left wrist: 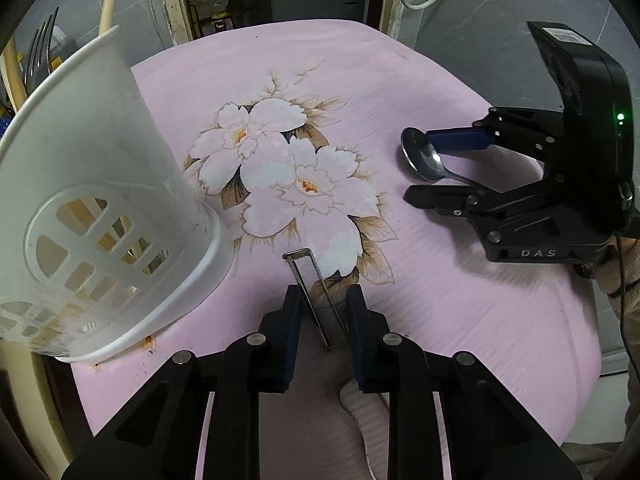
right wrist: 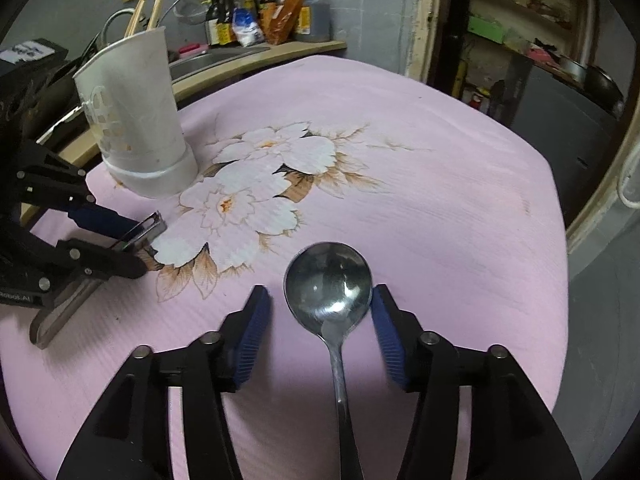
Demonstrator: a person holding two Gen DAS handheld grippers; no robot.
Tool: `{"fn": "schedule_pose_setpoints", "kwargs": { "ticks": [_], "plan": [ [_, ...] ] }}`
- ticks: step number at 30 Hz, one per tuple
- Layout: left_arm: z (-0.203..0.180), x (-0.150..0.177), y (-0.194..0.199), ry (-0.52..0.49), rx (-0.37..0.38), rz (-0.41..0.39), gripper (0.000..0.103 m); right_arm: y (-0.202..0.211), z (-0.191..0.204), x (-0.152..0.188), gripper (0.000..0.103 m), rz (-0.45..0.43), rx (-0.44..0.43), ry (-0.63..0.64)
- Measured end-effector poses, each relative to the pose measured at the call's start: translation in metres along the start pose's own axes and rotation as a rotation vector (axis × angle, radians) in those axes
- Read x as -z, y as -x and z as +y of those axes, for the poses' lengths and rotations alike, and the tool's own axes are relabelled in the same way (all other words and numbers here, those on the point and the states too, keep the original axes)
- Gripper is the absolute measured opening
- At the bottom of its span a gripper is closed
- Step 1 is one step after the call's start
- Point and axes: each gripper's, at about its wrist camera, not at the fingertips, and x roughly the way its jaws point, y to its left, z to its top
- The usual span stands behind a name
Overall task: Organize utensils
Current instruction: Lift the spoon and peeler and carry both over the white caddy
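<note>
Left wrist view: left tool (left wrist: 322,312) stands narrowly apart astride a peeler (left wrist: 316,300); contact unclear, handle hidden. White holder (left wrist: 100,184) is cut off at left.

Right wrist view: right tool (right wrist: 320,316) gapes wide around the spoon (right wrist: 330,284) on the pink bench (right wrist: 440,200); handle end cut off.

Grey tiled wall (right wrist: 372,12) behind a wooden shelf (right wrist: 256,58) of sauce bottles (right wrist: 260,12).

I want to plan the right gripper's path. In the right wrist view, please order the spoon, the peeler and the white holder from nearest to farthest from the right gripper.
1. Spoon: between the right gripper's open fingers.
2. Peeler: to the left, at the left gripper.
3. White holder: far left, at the back of the pink cloth.
</note>
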Motion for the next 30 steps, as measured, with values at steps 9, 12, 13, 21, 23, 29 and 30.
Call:
{"fn": "schedule_pose_setpoints", "kwargs": {
  "ticks": [9, 12, 13, 21, 23, 29, 30],
  "plan": [
    [0.006, 0.022, 0.014, 0.03, 0.04, -0.074, 0.009, 0.0, 0.003, 0.003, 0.041, -0.01, 0.049, 0.001],
    [0.002, 0.032, 0.025, 0.04, 0.05, -0.128, 0.009, 0.006, 0.013, 0.008, 0.041, -0.029, 0.084, 0.018],
    [0.0, 0.036, 0.029, 0.046, 0.054, -0.147, 0.009, 0.008, 0.016, 0.009, 0.041, -0.04, 0.092, 0.021],
    [-0.001, 0.067, 0.078, 0.105, 0.025, -0.422, 0.009, 0.061, 0.051, 0.02, 0.041, -0.286, 0.152, 0.014],
    [0.0, 0.071, 0.09, 0.124, 0.011, -0.494, 0.009, 0.072, 0.059, 0.021, 0.041, -0.363, 0.171, 0.018],
    [0.001, 0.083, 0.119, 0.17, -0.045, -0.671, 0.009, 0.093, 0.073, 0.017, 0.04, -0.536, 0.198, -0.009],
    [0.001, 0.082, 0.121, 0.174, -0.051, -0.692, 0.009, 0.095, 0.075, 0.016, 0.04, -0.556, 0.199, -0.008]
  ]
}}
